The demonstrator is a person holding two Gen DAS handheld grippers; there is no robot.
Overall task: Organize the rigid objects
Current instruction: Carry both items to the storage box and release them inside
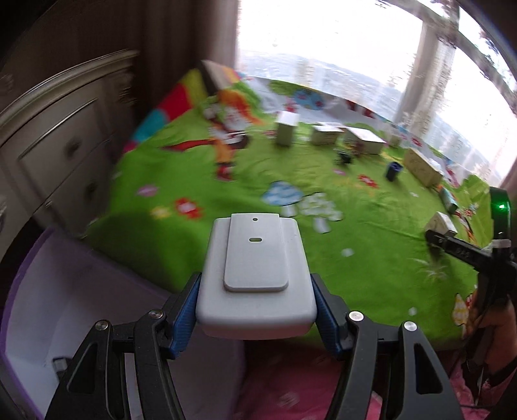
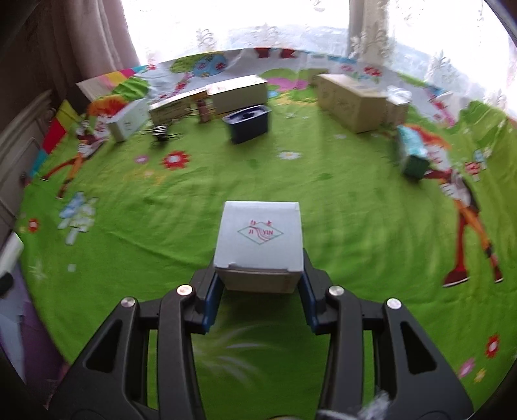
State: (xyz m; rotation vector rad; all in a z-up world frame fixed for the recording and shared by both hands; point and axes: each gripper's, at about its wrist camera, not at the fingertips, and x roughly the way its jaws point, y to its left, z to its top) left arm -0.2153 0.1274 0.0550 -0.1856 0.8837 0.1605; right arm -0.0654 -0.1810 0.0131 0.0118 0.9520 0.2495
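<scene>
Boxes: one grey [image 1: 256,274], one white [image 2: 260,240], each clamped in tongs.

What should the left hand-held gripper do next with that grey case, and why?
Probably swing left and lower it into the purple bin. The left hand-held gripper already clamps the grey case, and the bin sits open just below-left of it.

The left wrist view looks forward along its fingers from the bed's [image 1: 194,181] near-left edge, toward the window [image 1: 323,42]. The right wrist view sits over the bed [image 2: 323,210], facing the same window [image 2: 242,22]. Both share the green bedspread and far boxes [image 1: 326,134] [image 2: 237,92].
</scene>
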